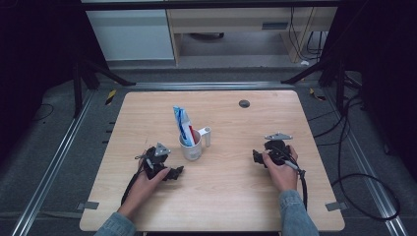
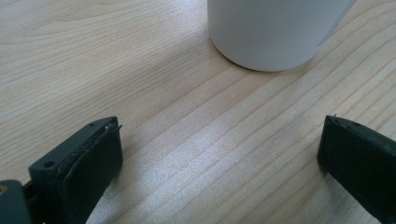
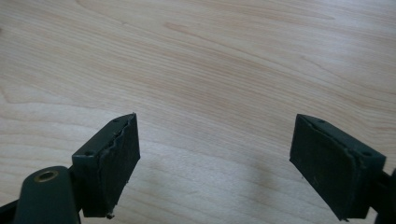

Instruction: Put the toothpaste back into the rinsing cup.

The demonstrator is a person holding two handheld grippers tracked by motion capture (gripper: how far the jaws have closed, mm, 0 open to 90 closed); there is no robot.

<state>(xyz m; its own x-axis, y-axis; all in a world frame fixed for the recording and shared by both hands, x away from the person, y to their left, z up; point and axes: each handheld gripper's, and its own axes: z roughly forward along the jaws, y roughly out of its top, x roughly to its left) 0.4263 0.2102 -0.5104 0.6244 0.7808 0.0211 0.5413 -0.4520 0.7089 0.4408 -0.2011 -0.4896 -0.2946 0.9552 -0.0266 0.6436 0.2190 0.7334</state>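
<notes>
**Mug with a packet, both tools spread beside it**

Mug (image 1: 191, 147), white, smooth and round-walled, stands upright near the middle of the surface (image 1: 236, 196), a little toward the person's left. A blue, white and red packet (image 1: 183, 124), flat and glossy, sticks up out of it and leans to the left in the high view. Just beside the mug on its right stands a small pale cylinder (image 1: 207, 136), upright and close to the rim; whether the two touch cannot be told.

In the left gripper view the mug's curved lower wall (image 2: 273, 32) sits flat on pale wood with fine straight grain. The left tool (image 2: 219, 154) lies low on the surface just short of the mug, its black pads spread wide with bare wood between them. The right tool (image 3: 215, 158) is well apart from the mug, on the right half, also spread wide over bare boards and pinching nothing.

The surface has rounded corners and a dark round grommet (image 1: 244, 103) near its far edge. Open wood lies all around the mug, widest toward the right and the near edge.
</notes>
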